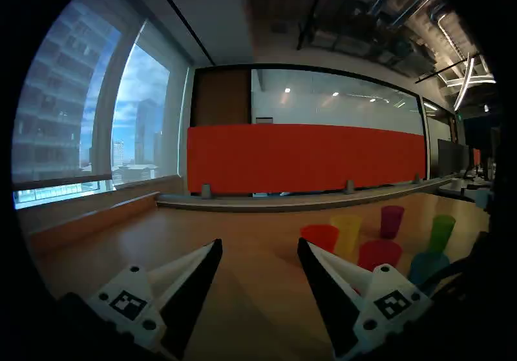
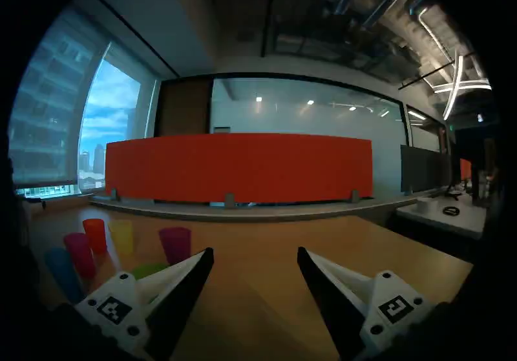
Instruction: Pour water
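Observation:
Several coloured plastic cups stand on a wooden table (image 1: 258,257). In the left gripper view an orange cup (image 1: 320,237), a yellow cup (image 1: 347,232), a magenta cup (image 1: 391,221), a green cup (image 1: 442,231), a red cup (image 1: 379,254) and a blue cup (image 1: 428,267) sit to the right, beyond my left gripper (image 1: 260,248), which is open and empty. In the right gripper view the same cluster lies left: magenta cup (image 2: 175,244), yellow cup (image 2: 122,235), orange cup (image 2: 95,233), pink-red cup (image 2: 80,254), blue cup (image 2: 64,273). My right gripper (image 2: 255,256) is open and empty.
A red divider panel (image 1: 304,157) runs along the table's far edge. Large windows (image 1: 84,128) fill the left side. A second desk with a monitor (image 2: 423,170) and small items (image 2: 450,211) stands at the right. Bare tabletop (image 2: 323,245) stretches ahead of my right gripper.

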